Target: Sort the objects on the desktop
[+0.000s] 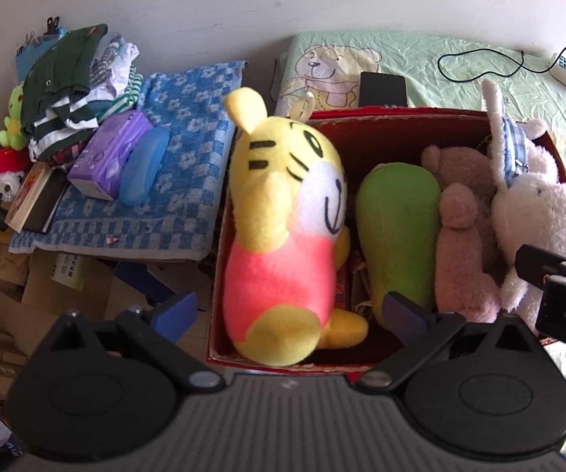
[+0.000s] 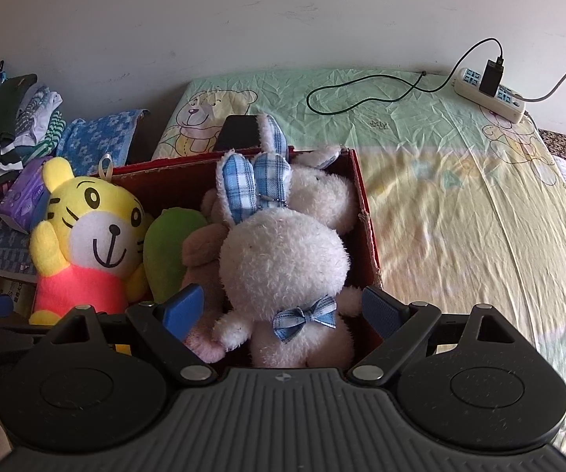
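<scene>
A red box [image 1: 393, 118] [image 2: 367, 216] on the bed holds several plush toys. A yellow tiger in a pink shirt [image 1: 283, 216] [image 2: 86, 232] stands at its left end. Beside it lie a green plush [image 1: 399, 236] [image 2: 172, 247], a brown bear [image 1: 463, 244] [image 2: 200, 247] and a white rabbit with blue plaid ears [image 1: 534, 212] [image 2: 283, 259]. My left gripper [image 1: 290, 314] is open, its fingers either side of the tiger's lower body without touching. My right gripper [image 2: 283, 312] is open around the rabbit's lower body, also apart from it.
A black phone [image 1: 383, 88] [image 2: 241, 131] lies behind the box on the bear-print sheet [image 2: 459, 196]. A power strip with charger and cable [image 2: 491, 88] sits far right. A blue checked towel [image 1: 188, 157] at left carries a purple tissue pack [image 1: 109, 153], a blue case [image 1: 143, 165] and folded clothes [image 1: 70, 90].
</scene>
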Tool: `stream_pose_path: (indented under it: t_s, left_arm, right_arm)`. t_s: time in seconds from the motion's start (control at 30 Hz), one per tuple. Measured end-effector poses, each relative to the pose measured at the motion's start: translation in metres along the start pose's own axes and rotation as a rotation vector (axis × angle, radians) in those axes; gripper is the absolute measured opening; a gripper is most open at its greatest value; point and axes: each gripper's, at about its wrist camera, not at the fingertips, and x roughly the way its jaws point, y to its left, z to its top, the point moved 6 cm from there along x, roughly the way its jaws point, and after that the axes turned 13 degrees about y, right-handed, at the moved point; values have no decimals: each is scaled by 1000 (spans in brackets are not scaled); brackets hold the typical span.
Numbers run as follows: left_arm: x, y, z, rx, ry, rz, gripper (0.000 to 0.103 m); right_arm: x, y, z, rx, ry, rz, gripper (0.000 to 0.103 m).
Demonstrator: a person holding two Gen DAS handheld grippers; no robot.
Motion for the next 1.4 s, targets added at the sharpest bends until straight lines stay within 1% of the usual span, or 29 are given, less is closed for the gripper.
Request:
stream_pose_path:
  t_s: [0.57,0.97,1.4]
  left_arm:
    - [12,-1,5,12,14,-21,101]
    - [11,-6,11,30,-7,-25,101]
    - [7,-5,12,15,-21,-16,101]
  right_arm:
    - [6,3,4,-12,17,2,90]
    - [8,0,8,-5,15,4,90]
    - [6,1,9,-8,-1,20,90]
